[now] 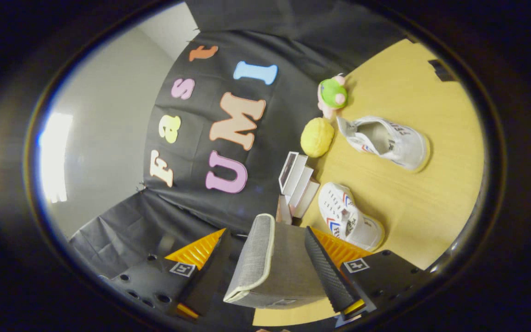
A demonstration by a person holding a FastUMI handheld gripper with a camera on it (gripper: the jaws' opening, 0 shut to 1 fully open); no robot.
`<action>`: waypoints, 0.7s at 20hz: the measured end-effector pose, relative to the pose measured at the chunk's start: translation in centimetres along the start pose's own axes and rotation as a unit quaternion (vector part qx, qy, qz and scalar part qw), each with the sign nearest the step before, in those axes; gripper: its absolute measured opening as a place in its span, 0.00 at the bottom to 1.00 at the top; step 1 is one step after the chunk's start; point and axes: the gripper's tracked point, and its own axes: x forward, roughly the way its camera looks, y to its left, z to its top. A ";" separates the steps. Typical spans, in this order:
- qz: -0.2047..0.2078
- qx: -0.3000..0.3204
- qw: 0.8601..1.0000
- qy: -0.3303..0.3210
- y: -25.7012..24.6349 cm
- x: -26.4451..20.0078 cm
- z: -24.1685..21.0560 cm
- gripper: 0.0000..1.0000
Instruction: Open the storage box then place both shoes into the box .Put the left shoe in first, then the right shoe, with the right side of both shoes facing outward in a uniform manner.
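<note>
The view is rolled sideways, the table running up the right. The gripper (pixel 265 267) has its fingers spread either side of the grey storage box (pixel 274 263); the right finger looks to touch the box, but a gap shows at the left, so no firm pinch. I judge it is positioned to work the lid (pixel 254 256) open. Both shoes wait beyond on the table (pixel 431 193): one shoe (pixel 351 217) just past the fingers, the other shoe (pixel 385 140) farther off, near a yellow toy (pixel 317 137).
</note>
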 end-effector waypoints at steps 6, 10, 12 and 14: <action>-0.014 0.051 0.999 0.013 -0.2 0.7 -5.0 1.00; -0.015 0.067 0.997 0.039 0.0 1.7 -7.6 0.99; -0.013 0.073 0.996 0.048 0.2 2.5 -8.5 0.99; -0.010 0.083 0.995 0.056 0.6 3.0 -9.2 0.98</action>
